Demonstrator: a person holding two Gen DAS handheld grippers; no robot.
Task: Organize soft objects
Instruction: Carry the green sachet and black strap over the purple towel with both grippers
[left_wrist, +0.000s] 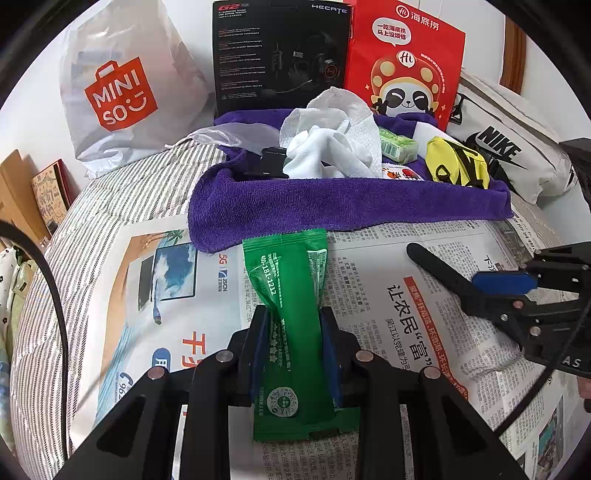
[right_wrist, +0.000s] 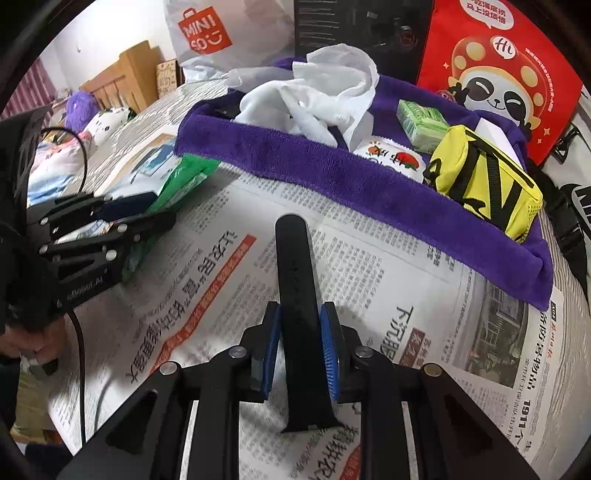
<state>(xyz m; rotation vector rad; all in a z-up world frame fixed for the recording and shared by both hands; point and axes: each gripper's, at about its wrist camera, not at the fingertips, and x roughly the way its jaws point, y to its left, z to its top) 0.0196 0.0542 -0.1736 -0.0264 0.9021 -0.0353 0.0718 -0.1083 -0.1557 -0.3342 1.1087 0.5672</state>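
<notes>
The purple towel-lined tray (left_wrist: 332, 203), at twelve o'clock from the left gripper (left_wrist: 295, 332), holds crumpled white cloth (left_wrist: 325, 147), a green tissue pack (left_wrist: 399, 146) and a yellow pouch (left_wrist: 456, 162). The green sachet (left_wrist: 291, 295), long and creased, lies over newspaper (left_wrist: 406, 295), its far end touching the tray; the left pads pinch it. The right gripper (right_wrist: 301, 339) is clamped on a black strap (right_wrist: 295, 251).

Green packet (left_wrist: 291, 325), purple towel (left_wrist: 332, 203), striped bedcover (left_wrist: 122, 199).
</notes>
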